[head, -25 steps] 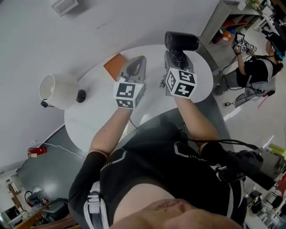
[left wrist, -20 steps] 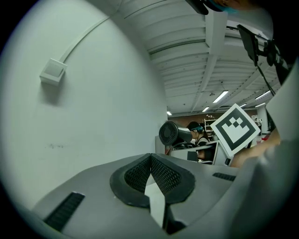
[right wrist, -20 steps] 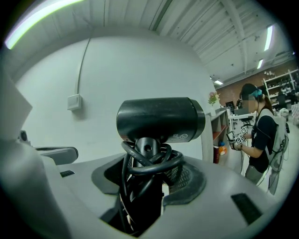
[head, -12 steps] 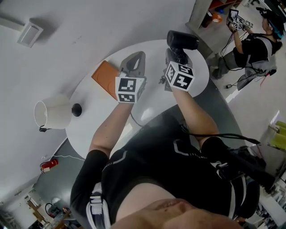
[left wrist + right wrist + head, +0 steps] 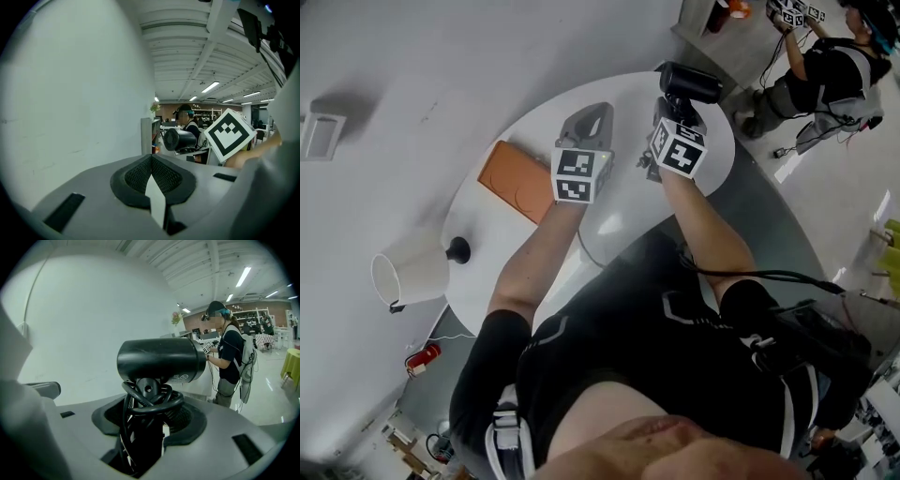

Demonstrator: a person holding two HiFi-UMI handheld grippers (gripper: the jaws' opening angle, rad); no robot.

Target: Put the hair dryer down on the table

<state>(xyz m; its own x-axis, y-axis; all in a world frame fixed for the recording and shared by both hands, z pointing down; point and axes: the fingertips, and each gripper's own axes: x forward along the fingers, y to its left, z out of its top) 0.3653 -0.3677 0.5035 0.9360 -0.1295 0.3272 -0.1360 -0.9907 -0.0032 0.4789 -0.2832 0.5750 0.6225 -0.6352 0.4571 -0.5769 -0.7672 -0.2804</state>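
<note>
My right gripper (image 5: 674, 114) is pinching the hair dryer (image 5: 691, 82). In the right gripper view the jaws are pressed onto its handle, and the black cord (image 5: 151, 401) is wound around that handle, so the pads probably bite partly on cord and not only on plastic. My left gripper (image 5: 592, 119) is beside it. Its two pads (image 5: 136, 176) meet in the middle with nothing between them, so it is free but carries nothing.

The relation that matters is how the dryer lies from the right gripper. The handle runs along the jaws and straight out from them. The barrel (image 5: 159, 359) sits just beyond the tips and lies crosswise to the jaw direction, like the top of a letter T. From the left gripper view I see the round grille end (image 5: 174, 139) of the barrel, so that end points toward my left side.

The white round table (image 5: 614, 211) is under both grippers, and the dryer hangs over its far part. I cannot tell whether the barrel touches the surface; I judge that it does not yet. The orange flat object (image 5: 517, 178) lies well apart, beyond the left gripper.

I think the right gripper must go down until barrel and handle both rest, and only then spread. The loose cord may catch on the pads.
</note>
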